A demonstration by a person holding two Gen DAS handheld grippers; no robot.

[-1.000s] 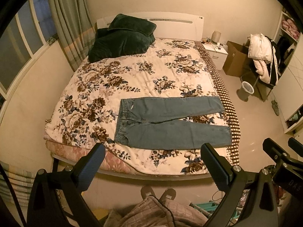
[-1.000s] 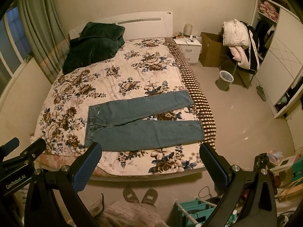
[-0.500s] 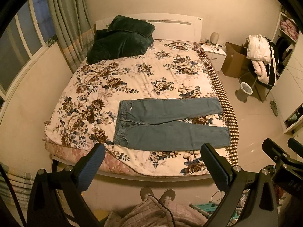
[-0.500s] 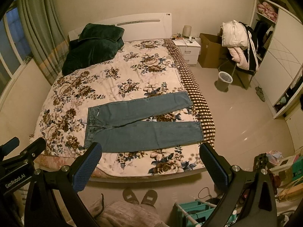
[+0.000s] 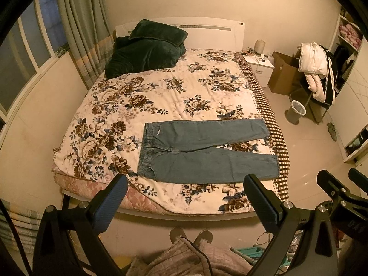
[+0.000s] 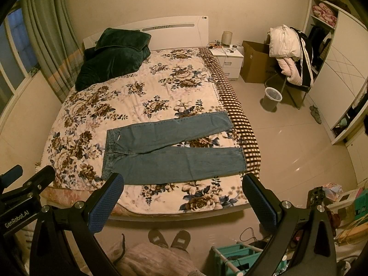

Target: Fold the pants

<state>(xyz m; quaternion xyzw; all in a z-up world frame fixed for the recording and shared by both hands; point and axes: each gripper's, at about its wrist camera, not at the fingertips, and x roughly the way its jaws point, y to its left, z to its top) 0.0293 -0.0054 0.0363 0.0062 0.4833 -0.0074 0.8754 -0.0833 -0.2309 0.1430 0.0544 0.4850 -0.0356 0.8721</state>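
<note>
Blue jeans [image 5: 202, 151] lie flat and unfolded on the floral bedspread [image 5: 161, 96], waistband to the left, legs spread in a narrow V toward the right edge. They also show in the right wrist view [image 6: 170, 147]. My left gripper [image 5: 186, 202] is open and empty, held high above the foot of the bed, well short of the jeans. My right gripper [image 6: 184, 197] is open and empty too, beside the left one. The right gripper's body shows at the left view's right edge [image 5: 340, 195].
A dark green blanket and pillow [image 5: 147, 48] lie at the headboard. Right of the bed are a white nightstand [image 6: 228, 62], a cardboard box [image 6: 255, 62], a bin [image 6: 272, 97] and a chair with coats [image 6: 292, 55]. A teal rack [image 6: 237, 255] stands near my feet.
Both cameras have drifted slightly back and up; the bed and jeans sit a little lower and nearer the centre. The jeans have not moved. Both grippers stay open.
</note>
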